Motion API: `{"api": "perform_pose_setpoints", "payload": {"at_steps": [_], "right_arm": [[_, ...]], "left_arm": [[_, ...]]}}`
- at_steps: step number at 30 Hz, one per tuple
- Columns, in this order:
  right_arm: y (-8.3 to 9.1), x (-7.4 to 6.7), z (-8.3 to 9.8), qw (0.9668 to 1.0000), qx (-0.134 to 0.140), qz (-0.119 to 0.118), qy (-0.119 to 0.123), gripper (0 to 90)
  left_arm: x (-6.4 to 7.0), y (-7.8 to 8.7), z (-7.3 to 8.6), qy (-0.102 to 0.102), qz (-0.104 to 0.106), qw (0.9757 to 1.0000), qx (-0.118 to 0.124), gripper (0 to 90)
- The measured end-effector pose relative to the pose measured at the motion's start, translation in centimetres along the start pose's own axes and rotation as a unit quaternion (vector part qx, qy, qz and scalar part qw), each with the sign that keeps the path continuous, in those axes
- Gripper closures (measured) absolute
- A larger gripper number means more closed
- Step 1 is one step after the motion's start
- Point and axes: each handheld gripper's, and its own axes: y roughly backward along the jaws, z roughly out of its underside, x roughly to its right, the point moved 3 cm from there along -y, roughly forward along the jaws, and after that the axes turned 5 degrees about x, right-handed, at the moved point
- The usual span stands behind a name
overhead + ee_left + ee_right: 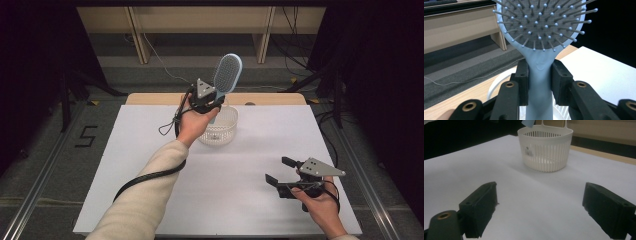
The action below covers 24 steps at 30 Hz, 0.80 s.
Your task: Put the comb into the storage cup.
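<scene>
A light blue hairbrush [227, 74] with a grey bristle pad stands upright in my left gripper [214, 98], held above the white slatted basket [224, 128]. In the left gripper view the black jaws press both sides of the hairbrush's handle [539, 82], and its bristled head [541, 22] rises above them. My right gripper [280, 171] rests low at the table's front right, open and holding nothing. In the right gripper view its jaws stand wide apart, and the basket [546, 148] sits farther off, with the handle's tip [527, 122] just above its rim.
The white table [150, 165] has a wooden strip [150, 98] along its far edge. Beyond it are dark floor, cables and wooden furniture legs [140, 35]. A black cable [145, 177] trails over the left sleeve.
</scene>
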Motion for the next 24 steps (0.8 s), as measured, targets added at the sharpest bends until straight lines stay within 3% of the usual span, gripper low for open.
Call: {"api": "perform_pose_setpoints", "payload": {"at_steps": [24], "right_arm": [[-0.01, -0.02, 0.00, 1.0000, 0.000, 0.000, 0.001, 13.2]], "left_arm": [[0.14, -0.57, 0.71, -0.003, 0.000, 1.0000, -0.006, 69.6]]}}
